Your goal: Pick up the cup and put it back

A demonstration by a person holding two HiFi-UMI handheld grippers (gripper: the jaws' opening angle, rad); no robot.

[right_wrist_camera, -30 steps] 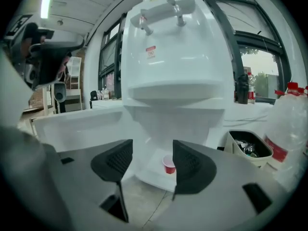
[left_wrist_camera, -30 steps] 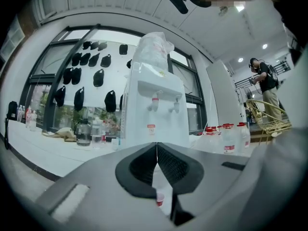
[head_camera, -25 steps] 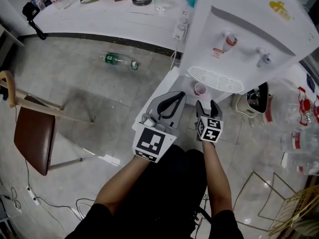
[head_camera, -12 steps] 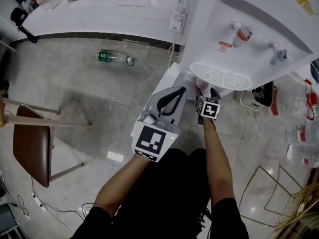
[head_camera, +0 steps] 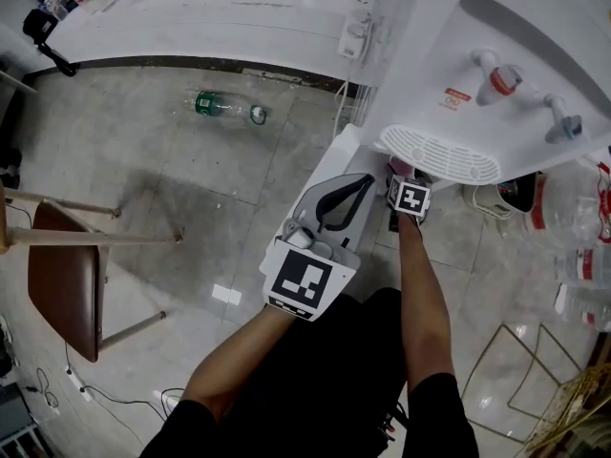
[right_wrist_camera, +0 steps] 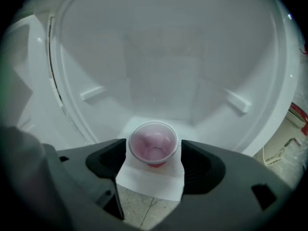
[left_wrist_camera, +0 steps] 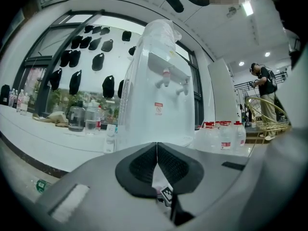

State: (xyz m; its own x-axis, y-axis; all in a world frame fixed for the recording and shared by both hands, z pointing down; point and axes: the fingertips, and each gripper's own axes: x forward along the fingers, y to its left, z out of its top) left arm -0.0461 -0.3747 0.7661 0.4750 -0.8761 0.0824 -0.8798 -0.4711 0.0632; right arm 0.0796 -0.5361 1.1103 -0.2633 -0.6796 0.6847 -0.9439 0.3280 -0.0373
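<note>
Cup point(right_wrist_camera: 153, 144) between opening jaws of right gripper point(right_wrist_camera: 154, 152), seemingly untouched.

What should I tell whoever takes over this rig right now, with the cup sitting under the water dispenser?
Left gripper: shut, nothing in it, held back from the water dispenser.
Right gripper: jaws opening, one on each side of the cup, pads not pressing on it.
Cup: upright on the white ledge beneath the dispenser's drip tray.
Done: right gripper is lined up round the cup.
Left, as it looks: close on the cup, lift it, set it back on the ledge, let go.
</note>
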